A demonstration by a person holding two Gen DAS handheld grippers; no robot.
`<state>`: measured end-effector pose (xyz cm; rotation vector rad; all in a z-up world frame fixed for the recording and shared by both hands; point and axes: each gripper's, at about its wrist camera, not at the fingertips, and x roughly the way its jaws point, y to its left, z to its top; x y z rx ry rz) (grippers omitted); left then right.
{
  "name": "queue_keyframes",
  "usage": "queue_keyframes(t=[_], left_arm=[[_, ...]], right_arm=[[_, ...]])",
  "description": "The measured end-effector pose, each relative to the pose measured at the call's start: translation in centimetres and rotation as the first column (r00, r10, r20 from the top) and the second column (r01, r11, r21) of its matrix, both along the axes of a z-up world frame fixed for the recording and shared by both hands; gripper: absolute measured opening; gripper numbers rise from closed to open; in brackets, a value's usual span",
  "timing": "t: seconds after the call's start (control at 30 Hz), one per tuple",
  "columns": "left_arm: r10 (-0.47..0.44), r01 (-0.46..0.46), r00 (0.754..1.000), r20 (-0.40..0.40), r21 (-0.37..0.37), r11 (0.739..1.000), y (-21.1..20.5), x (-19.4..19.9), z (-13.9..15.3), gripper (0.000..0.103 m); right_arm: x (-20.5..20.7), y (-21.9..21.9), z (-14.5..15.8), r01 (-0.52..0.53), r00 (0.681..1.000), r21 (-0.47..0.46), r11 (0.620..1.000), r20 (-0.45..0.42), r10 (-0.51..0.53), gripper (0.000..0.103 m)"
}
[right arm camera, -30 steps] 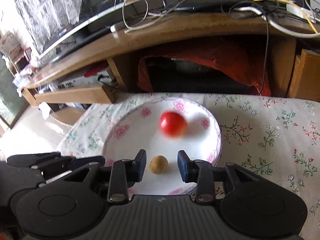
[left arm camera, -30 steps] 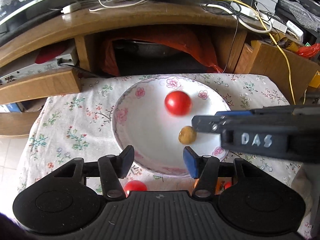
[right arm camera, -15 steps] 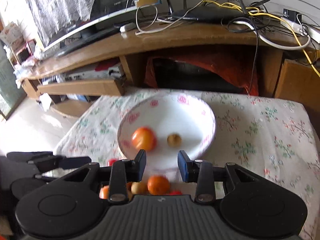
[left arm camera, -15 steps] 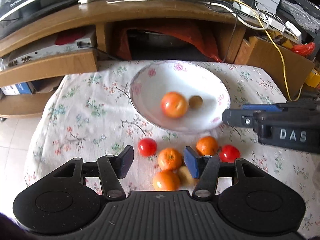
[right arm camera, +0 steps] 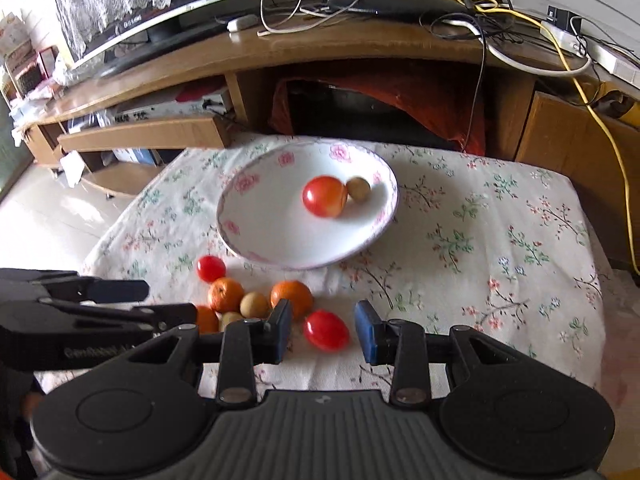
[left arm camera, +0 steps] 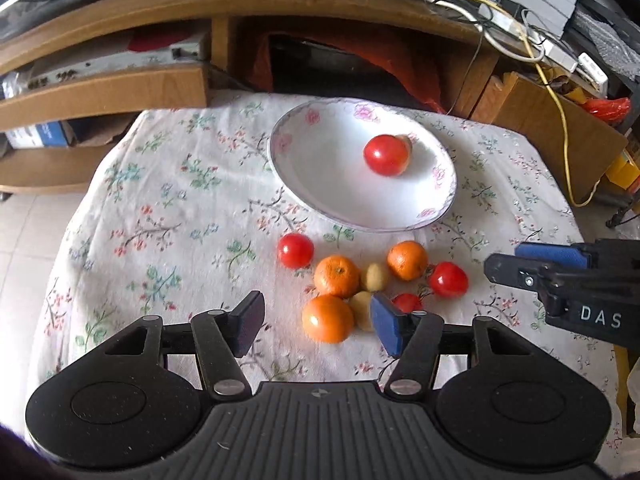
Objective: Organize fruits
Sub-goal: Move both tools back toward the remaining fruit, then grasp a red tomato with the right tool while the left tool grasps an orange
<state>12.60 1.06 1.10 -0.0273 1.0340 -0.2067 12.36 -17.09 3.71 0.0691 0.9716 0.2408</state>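
Two fruits, a tomato and a small brown one, lie in the floral bowl toward the surface's far edge; the rest cluster before it. Left hand-held gripper, empty, is opening over an orange, likely next. Right hand-held gripper hangs released, empty.

floral-clothed table: bowl, loose fruit

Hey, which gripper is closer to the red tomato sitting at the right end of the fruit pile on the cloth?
Right. The right gripper hangs over that tomato, which shows between its empty fingers. The left gripper, jaws opening, is over the orange at the pile's other side.
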Motion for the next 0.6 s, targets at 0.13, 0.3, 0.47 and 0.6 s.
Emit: queue_keyframes(t=[0.13, 0.3, 0.47, 0.6], left_arm=[[0.01, -0.01, 1.0, -0.023, -0.011, 1.0, 0.1, 0.3, -0.4, 0.066], [0.014, -0.014, 0.999, -0.039, -0.019, 1.0, 0.2, 0.8, -0.6, 0.066], [0.042, -0.047, 0.996, -0.082, -0.061, 0.997, 0.8, 1.7, -1.1, 0.067], [0.046, -0.051, 0.995, -0.093, -0.058, 0.997, 0.8, 1.9, -1.4, 0.068]], right_arm=[[0.5, 0.0, -1.2, 0.003, 0.999, -0.012, 1.0, -0.042, -0.004, 0.026], [2.0, 0.6, -2.6, -0.023, 0.996, -0.023, 0.999, -0.081, 0.021, 0.026], [3.3, 1.1, -3.9, -0.043, 0.993, -0.028, 0.999, -0.114, 0.04, 0.026], [3.9, 1.4, -5.1, -0.053, 0.988, -0.031, 0.998, -0.146, 0.048, 0.026]])
